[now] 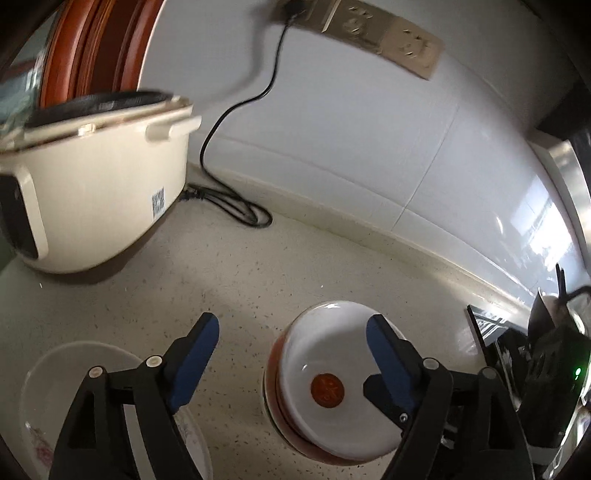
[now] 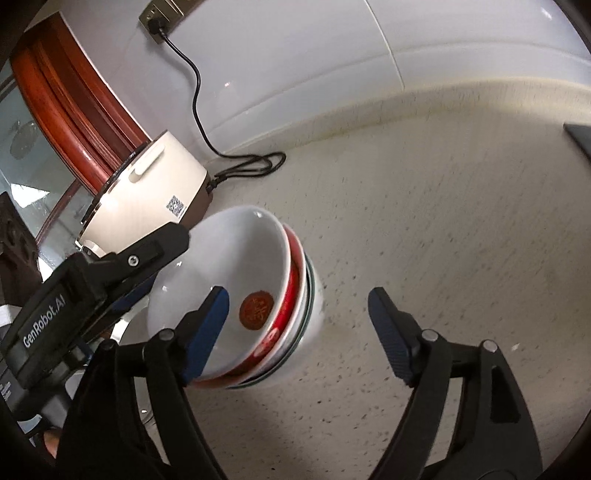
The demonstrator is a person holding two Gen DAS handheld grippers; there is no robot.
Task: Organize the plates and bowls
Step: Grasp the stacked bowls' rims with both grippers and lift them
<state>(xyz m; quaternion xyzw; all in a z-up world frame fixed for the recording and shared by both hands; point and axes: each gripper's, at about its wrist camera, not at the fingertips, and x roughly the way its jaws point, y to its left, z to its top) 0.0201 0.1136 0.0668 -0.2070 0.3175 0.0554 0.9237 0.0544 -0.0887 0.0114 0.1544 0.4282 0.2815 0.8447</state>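
A stack of nested bowls [image 1: 325, 384] stands on the speckled counter; the top one is white inside with a red round mark, red-patterned outside. My left gripper [image 1: 291, 341] is open above the counter, its right finger [image 1: 384, 354] over the stack's rim. A white plate [image 1: 62, 373] lies under its left finger. In the right wrist view the same stack [image 2: 255, 295] sits left of centre. My right gripper [image 2: 297, 314] is open and empty, its left finger [image 2: 208, 325] in front of the top bowl. The left gripper's body [image 2: 74, 295] shows beside the stack.
A cream rice cooker [image 1: 96, 184] stands at the back left, its black cord [image 1: 229, 199] coiled on the counter and running up to a wall socket [image 1: 295, 11]. A black stove edge [image 1: 491, 332] lies to the right. White tiled wall behind.
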